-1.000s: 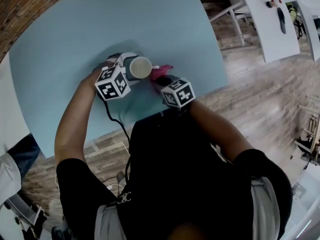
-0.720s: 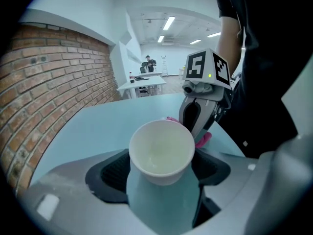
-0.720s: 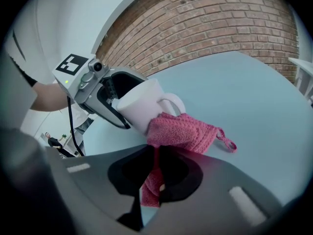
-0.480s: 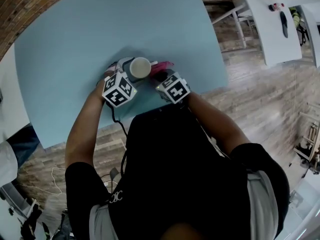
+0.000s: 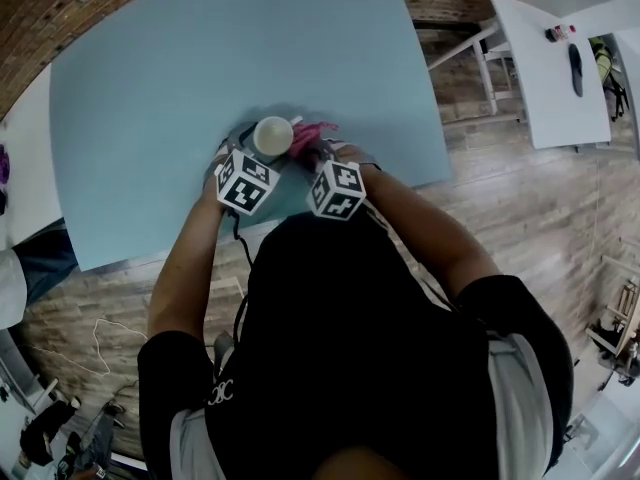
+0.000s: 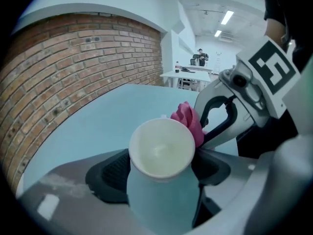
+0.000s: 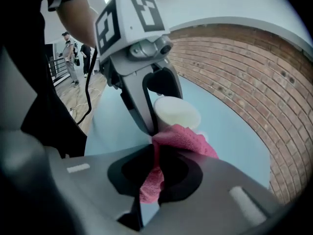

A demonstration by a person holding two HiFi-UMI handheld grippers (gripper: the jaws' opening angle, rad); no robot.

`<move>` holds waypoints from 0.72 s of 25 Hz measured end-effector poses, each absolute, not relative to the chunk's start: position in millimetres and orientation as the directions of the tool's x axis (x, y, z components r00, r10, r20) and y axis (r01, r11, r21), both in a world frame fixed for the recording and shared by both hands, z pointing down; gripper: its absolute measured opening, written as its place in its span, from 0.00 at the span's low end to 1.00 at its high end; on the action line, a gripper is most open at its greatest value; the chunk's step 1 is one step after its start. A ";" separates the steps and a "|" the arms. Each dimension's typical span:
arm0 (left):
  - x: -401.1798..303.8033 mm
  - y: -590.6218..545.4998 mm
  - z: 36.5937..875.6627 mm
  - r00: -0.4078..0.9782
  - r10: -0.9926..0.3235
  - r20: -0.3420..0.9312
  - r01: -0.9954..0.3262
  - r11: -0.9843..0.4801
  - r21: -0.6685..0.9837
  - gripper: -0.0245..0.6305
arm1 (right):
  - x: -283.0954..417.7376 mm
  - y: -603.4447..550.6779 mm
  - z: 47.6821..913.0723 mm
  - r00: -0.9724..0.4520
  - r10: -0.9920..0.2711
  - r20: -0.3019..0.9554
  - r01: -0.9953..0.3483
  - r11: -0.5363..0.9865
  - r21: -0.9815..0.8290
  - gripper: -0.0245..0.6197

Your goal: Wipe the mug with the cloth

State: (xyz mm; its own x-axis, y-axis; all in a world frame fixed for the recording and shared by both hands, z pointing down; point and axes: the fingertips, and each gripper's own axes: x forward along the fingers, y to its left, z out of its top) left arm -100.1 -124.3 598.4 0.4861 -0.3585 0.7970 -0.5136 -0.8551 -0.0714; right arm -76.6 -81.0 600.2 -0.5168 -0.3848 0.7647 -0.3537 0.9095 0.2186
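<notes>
The left claw [image 6: 159, 190] grips a pale mug [image 6: 163, 153] around its body, jaws pressed against both sides. It holds the mug over the near part of a light blue table [image 5: 200, 68], open mouth showing. The right claw [image 7: 155, 177] is clamped on a pink cloth [image 7: 183, 138], whose bunched free end touches the mug's outer wall just below the rim. One claw appears to brace the mug so the other can rub it.
</notes>
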 end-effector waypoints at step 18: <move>-98.3 -121.9 597.3 0.370 -0.480 0.796 -0.754 -0.656 -0.046 0.67 | -65.6 -92.4 613.5 -0.538 -0.354 0.765 -0.330 0.924 0.195 0.10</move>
State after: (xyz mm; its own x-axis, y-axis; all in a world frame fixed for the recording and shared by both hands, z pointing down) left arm -98.3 -121.9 597.3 0.3696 -0.4801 0.7956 -0.7536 -0.6557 -0.0455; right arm -65.6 -92.4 613.5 -0.5380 -0.3538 0.7651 -0.3300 0.9236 0.1951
